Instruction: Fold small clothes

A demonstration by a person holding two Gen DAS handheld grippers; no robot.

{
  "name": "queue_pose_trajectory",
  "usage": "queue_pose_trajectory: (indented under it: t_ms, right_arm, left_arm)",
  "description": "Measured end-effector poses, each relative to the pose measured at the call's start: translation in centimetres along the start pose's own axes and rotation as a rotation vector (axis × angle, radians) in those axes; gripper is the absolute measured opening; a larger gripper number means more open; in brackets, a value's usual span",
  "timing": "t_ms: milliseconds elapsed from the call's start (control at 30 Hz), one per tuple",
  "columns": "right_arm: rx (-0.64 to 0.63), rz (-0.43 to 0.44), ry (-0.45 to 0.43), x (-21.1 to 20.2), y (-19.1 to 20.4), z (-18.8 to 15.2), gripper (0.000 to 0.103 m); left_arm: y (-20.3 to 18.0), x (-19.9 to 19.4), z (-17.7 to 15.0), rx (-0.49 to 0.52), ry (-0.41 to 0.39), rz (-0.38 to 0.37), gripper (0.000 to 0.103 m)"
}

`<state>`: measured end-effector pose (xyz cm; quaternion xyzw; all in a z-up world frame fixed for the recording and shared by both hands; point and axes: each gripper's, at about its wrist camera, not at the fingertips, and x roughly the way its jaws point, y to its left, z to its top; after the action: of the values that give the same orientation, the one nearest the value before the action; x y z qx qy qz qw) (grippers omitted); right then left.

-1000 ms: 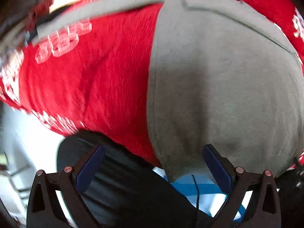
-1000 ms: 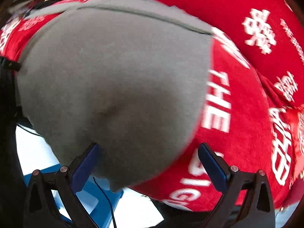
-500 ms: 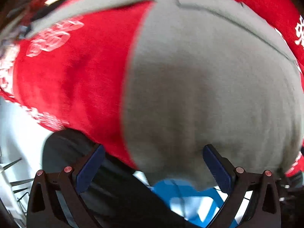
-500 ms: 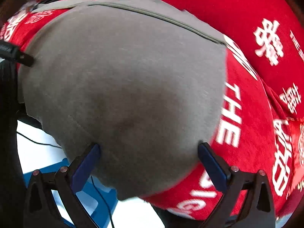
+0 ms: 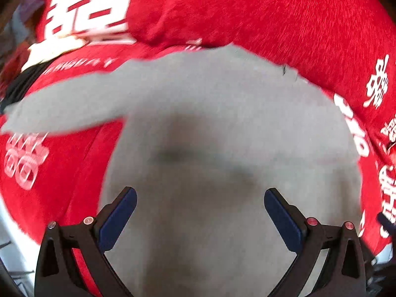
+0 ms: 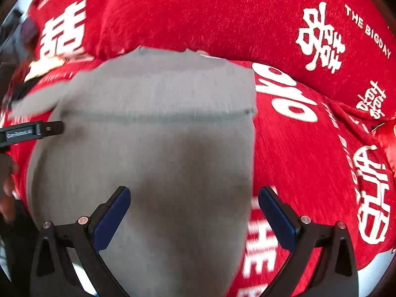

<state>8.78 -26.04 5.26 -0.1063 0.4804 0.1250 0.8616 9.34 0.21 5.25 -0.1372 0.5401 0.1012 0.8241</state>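
Note:
A small grey garment [image 5: 222, 136] lies flat on a red cloth with white lettering [image 5: 309, 24]. One narrow part of it stretches out to the left [image 5: 61, 109]. My left gripper [image 5: 200, 210] hangs open over the garment's near half, nothing between its blue pads. In the right wrist view the same grey garment [image 6: 153, 128] fills the left and middle, with a stitched seam across it. My right gripper [image 6: 194, 209] is open above the garment's right edge. The tip of the left gripper [image 6: 29, 133] shows at the far left there.
The red cloth [image 6: 321, 148] covers the whole surface and rises in a fold behind the garment. A person's hand [image 6: 7, 193] shows at the left edge of the right wrist view. Pale floor [image 5: 10, 247] appears at the lower left past the cloth's edge.
Both grippers have moved forward over the grey garment. The floor and blue object below the cloth edge have dropped out of view. Both stay open.

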Motion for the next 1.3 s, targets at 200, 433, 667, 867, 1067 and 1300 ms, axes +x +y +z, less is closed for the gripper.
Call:
queue_pose_trajectory:
  t_ms: [200,433,667,867,1067,1300]
  right_arm:
    - [0.093,0.016,0.035,2.7,0.6,3.7,0.102]
    - [0.049,-0.006,0.026,4.6,0.6,6.5,0.102]
    - [0.042,-0.005,0.035,9.6,3.1,13.6,0.102]
    - [0.046,-0.024,0.115,15.0,5.0,14.6,0.103]
    - [0.051,-0.032,0.049,12.1,6.9,13.1,0.103]
    - [-0.068,0.007,-0.035,8.8,12.8,12.2,0.103]
  left_arm:
    - [-1.8,5.0,6.0,0.126,-0.029,0.075,0.103]
    - [3.7,8.0,11.2,-0.031,0.026,-0.002,0.103]
    - [10.3,11.6,13.8,-0.186,0.059,0.044,0.103]
    - [18.7,6.8,12.6,-0.353,-0.022,0.124,0.103]
    - [32.9,0.8,6.5,-0.664,-0.128,0.262,0.103]
    - [41.9,0.2,3.0,-0.854,-0.179,0.236,0.103]
